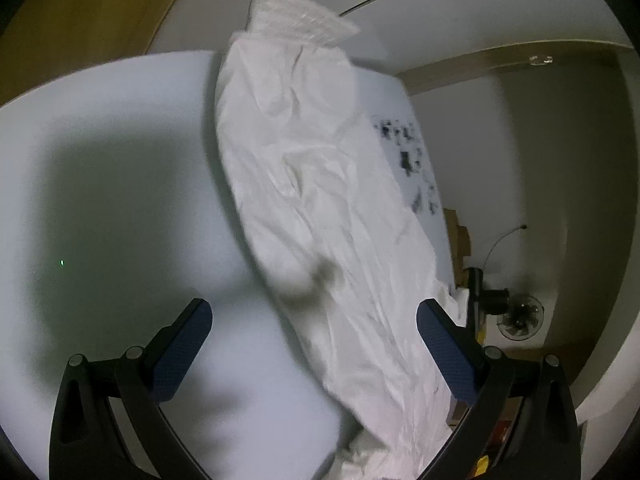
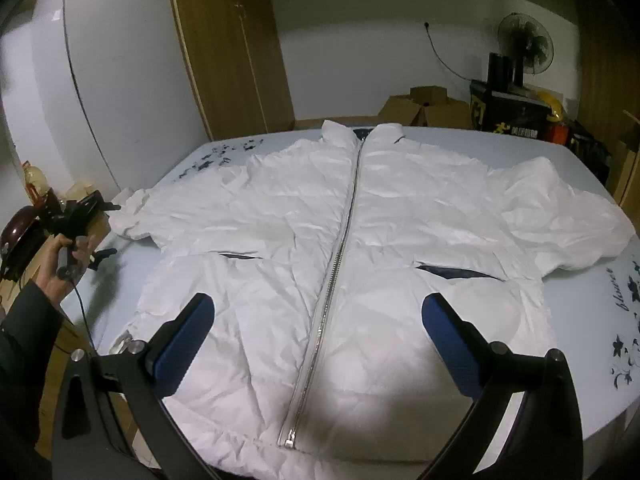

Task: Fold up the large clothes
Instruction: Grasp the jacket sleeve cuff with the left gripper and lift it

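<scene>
Since the white, crinkled puffer jacket with a silver front zipper [image 2: 340, 240] lies spread face-up on the pale blue bed sheet [image 2: 580, 148], zipped shut with both sleeves thrown outward, it will likely handle as a light, soft, slippery bulk that slumps and traps air, so pinches should take a gathered edge, not a flat panel. Left of the zipper [image 2: 332, 276], the left sleeve's ribbed cuff [image 1: 296, 12] makes a good hold; the left gripper [image 1: 316, 344] hangs over that sleeve with its 2 blue-padded fingers spread wide, holding nothing, and in the right wrist view it sits in the person's hand [image 2: 60, 256] off the jacket's left edge. Around the zipper's lower end, the right gripper [image 2: 320, 340] hovers above the hem, fingers likewise wide apart and empty. Right of the zipper, the other sleeve [image 2: 560, 216] bunches thickly and may spring back when folded. Beyond the collar, cardboard boxes [image 2: 424, 108], a black standing fan [image 2: 524, 44] and a wooden wardrobe [image 2: 232, 48] stand clear of the work. Nothing rests on the jacket; only its own puffiness seems an obstacle.
</scene>
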{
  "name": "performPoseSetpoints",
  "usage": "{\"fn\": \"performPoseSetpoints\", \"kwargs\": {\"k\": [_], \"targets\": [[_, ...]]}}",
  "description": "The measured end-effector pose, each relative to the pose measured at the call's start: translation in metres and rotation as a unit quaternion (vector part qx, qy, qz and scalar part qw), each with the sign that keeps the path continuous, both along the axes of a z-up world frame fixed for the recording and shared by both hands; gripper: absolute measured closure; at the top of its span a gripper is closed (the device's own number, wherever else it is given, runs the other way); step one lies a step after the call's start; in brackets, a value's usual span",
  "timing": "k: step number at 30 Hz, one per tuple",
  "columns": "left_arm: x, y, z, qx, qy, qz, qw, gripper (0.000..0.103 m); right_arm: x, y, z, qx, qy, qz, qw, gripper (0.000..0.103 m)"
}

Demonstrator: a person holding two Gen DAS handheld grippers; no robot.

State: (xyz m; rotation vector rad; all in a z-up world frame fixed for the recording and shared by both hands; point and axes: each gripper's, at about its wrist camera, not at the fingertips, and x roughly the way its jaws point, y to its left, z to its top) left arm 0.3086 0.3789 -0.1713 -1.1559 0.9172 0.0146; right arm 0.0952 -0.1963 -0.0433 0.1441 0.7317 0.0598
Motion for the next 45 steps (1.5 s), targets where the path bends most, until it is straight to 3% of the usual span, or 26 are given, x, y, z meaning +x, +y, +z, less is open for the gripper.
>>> {"fn": "performPoseSetpoints", "kwargs": {"k": [10,12,14,16,19,23,28,35,39,42,45], "targets": [[0.056,0.03,-0.016,-0.036,-0.035,0.019,0.9985,0.003,0.024,-0.001,-0.016,0.003,0.026,-0.006,1.0,0.0],[0.065,0.03,-0.02,-0.037,-0.033,0.017,0.9986,0.017,0.027,-0.002,-0.019,0.004,0.031,-0.008,0.999,0.0],[0.067,0.03,-0.025,-0.029,-0.016,0.014,0.9994,0.059,0.028,-0.003,-0.022,0.005,0.035,-0.01,0.999,0.0],[0.07,0.031,-0.037,-0.031,0.001,0.017,0.9994,0.084,0.029,-0.004,-0.023,0.007,0.039,-0.012,0.999,0.0],[0.071,0.037,-0.046,-0.058,-0.009,0.023,0.998,0.09,0.029,-0.004,-0.025,0.01,0.041,-0.011,0.999,0.0],[0.071,0.034,-0.043,-0.041,-0.022,0.033,0.9984,0.097,0.028,-0.005,-0.025,0.011,0.039,-0.007,0.999,0.0],[0.054,0.02,0.008,0.048,-0.088,0.045,0.994,0.101,0.026,-0.011,-0.025,0.018,0.038,-0.01,0.999,0.0],[0.032,-0.035,0.108,0.198,-0.138,0.077,0.9673,0.102,0.022,-0.022,-0.024,0.034,0.027,-0.012,0.999,0.0],[0.028,-0.096,0.174,0.258,-0.168,0.067,0.9492,0.102,0.014,-0.035,-0.022,0.049,0.018,-0.016,0.998,0.0],[0.024,-0.162,0.221,0.301,-0.198,0.026,0.9326,0.102,0.004,-0.053,-0.017,0.059,0.003,-0.028,0.998,0.0],[0.025,-0.235,0.249,0.326,-0.216,-0.029,0.9197,0.102,-0.008,-0.075,-0.014,0.067,-0.011,-0.05,0.996,0.0]]}}
